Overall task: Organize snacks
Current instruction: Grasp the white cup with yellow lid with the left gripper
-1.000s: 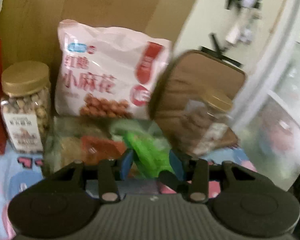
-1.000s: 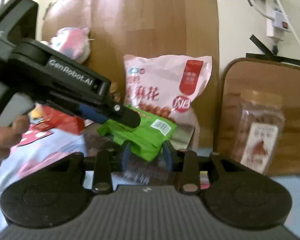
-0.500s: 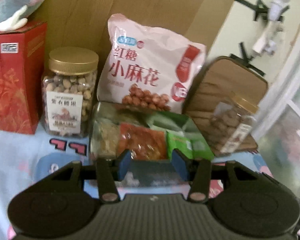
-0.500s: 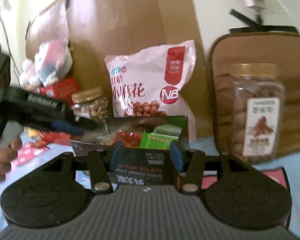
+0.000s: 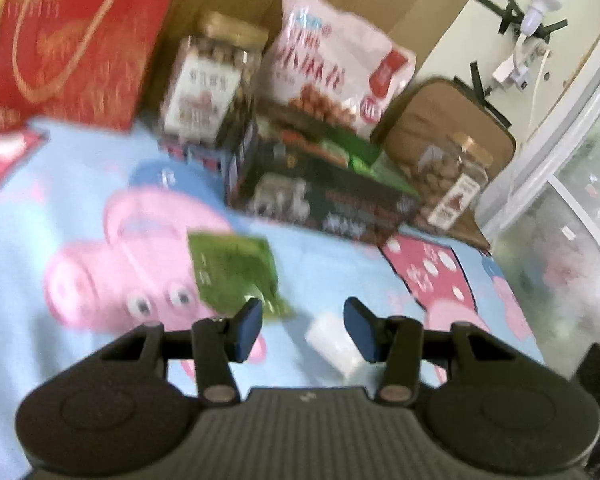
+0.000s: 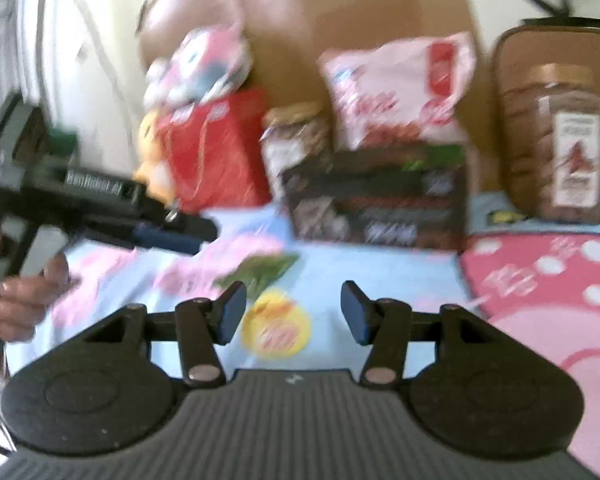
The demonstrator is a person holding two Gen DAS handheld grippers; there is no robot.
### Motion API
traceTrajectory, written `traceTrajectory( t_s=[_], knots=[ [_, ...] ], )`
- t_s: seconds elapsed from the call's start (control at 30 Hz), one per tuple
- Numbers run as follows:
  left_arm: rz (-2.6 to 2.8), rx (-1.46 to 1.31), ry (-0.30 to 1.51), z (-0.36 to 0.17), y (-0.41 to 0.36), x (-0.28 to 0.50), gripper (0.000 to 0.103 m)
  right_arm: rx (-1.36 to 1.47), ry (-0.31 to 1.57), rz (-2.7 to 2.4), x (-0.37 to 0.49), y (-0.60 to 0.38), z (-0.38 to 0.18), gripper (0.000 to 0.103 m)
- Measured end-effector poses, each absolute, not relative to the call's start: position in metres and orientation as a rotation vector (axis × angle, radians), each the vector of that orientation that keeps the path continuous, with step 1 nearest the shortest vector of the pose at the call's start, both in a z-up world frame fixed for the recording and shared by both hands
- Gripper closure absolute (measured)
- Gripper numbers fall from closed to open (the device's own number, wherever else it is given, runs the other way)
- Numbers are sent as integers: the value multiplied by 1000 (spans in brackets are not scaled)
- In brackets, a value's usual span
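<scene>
A dark open box [image 5: 320,196] holds red and green snack packets; it also shows in the right wrist view [image 6: 376,200]. A green packet [image 5: 236,272] lies flat on the blue cartoon cloth in front of it, also in the right wrist view [image 6: 264,272]. A small white packet [image 5: 334,344] lies between the fingertips of my left gripper [image 5: 303,330], which is open and empty. My right gripper [image 6: 293,312] is open and empty above a yellow round item [image 6: 276,330]. The left gripper body [image 6: 100,204] shows at the left of the right wrist view.
Behind the box stand a pink snack bag [image 5: 340,68], a nut jar [image 5: 208,92], a red gift box [image 5: 80,40] and a second jar [image 6: 556,140] against a brown cushion [image 5: 452,120]. A plush toy [image 6: 200,64] sits on the red box.
Both grippers have pulled back from the box and tilted down toward the cloth. The green packet the left gripper held a second ago now sits in the box. Both jaws have opened wider.
</scene>
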State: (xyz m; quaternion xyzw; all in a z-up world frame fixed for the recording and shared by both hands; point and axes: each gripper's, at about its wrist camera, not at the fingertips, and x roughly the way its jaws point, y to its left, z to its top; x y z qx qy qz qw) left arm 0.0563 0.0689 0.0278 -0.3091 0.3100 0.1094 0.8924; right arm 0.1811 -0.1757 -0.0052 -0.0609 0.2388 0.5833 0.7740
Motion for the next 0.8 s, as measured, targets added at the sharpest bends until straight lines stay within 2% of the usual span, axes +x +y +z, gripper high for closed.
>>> traceTrajectory(
  t_s=[0.03, 0.13, 0.37, 0.4, 0.47, 0.7, 0.8],
  knots=[
    [210, -662, 650, 23, 68, 57, 56, -172, 521, 1256, 176, -169, -9, 48],
    [191, -660, 630, 20, 60, 58, 38, -226, 516, 1236, 167, -158, -16, 45],
    [211, -482, 623, 20, 26, 75, 38, -275, 546, 1200, 168, -144, -19, 44],
    [223, -449, 623, 20, 21, 77, 40, -280, 549, 1198, 168, -143, -20, 44],
    [240, -393, 640, 17, 15, 82, 54, -281, 554, 1198, 169, -141, -21, 44],
    [211, -425, 668, 5, 17, 89, 66, -263, 561, 1219, 171, -142, -22, 45],
    [220, -421, 668, 6, 16, 87, 69, -254, 562, 1216, 173, -142, -22, 50]
  ],
)
